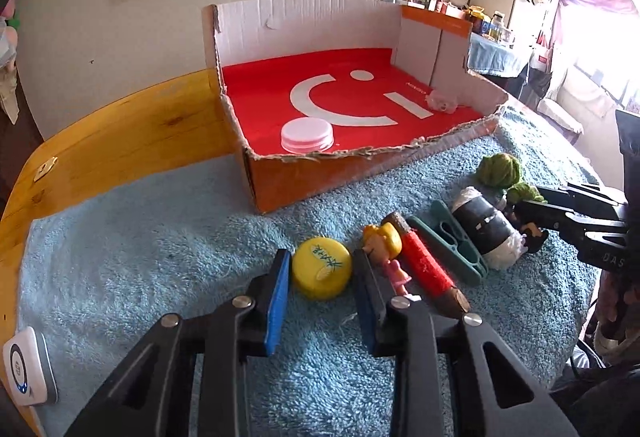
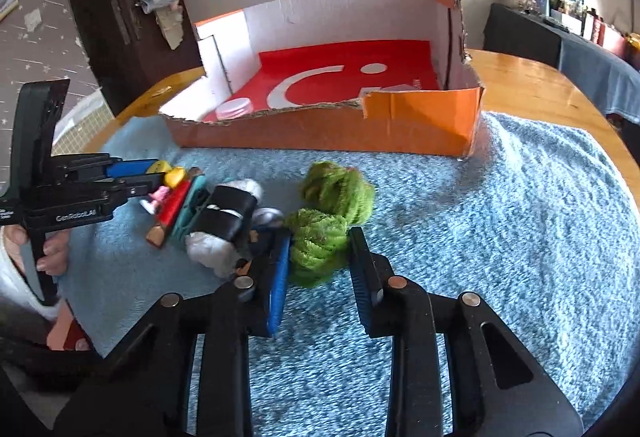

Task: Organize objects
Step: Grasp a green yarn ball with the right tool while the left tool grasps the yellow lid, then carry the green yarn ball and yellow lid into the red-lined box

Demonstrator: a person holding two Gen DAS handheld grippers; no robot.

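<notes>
- Left gripper [image 1: 320, 273] is closing its jaws on the round yellow plastic cap [image 1: 321, 268] lying on the fluffy blue towel [image 1: 160, 257]; pads look seated.
- Right gripper [image 2: 318, 251] is pinching the fuzzy green yarn bundle [image 2: 320, 241] beside the clutter.
- Both should be lifting straight up, then heading for the torn orange cardboard box [image 2: 420, 121].

"genrobot.ai" on the left tool [image 2: 160, 173].

Left hand-held gripper [image 1: 322, 269]: black plastic linkage arms with triangular cut-outs, round silver pivot screws, flat blue pads [image 1: 278, 301] on the fingers; white lettering "GenRobot.AI" on the side of the body, seen from the right wrist camera. Right hand-held gripper [image 2: 318, 257]: same black build, silver screws, ribbed blue pads [image 2: 278, 289]. White sleeve cuff [image 2: 12, 289] at the wrist behind the left handle.
</notes>
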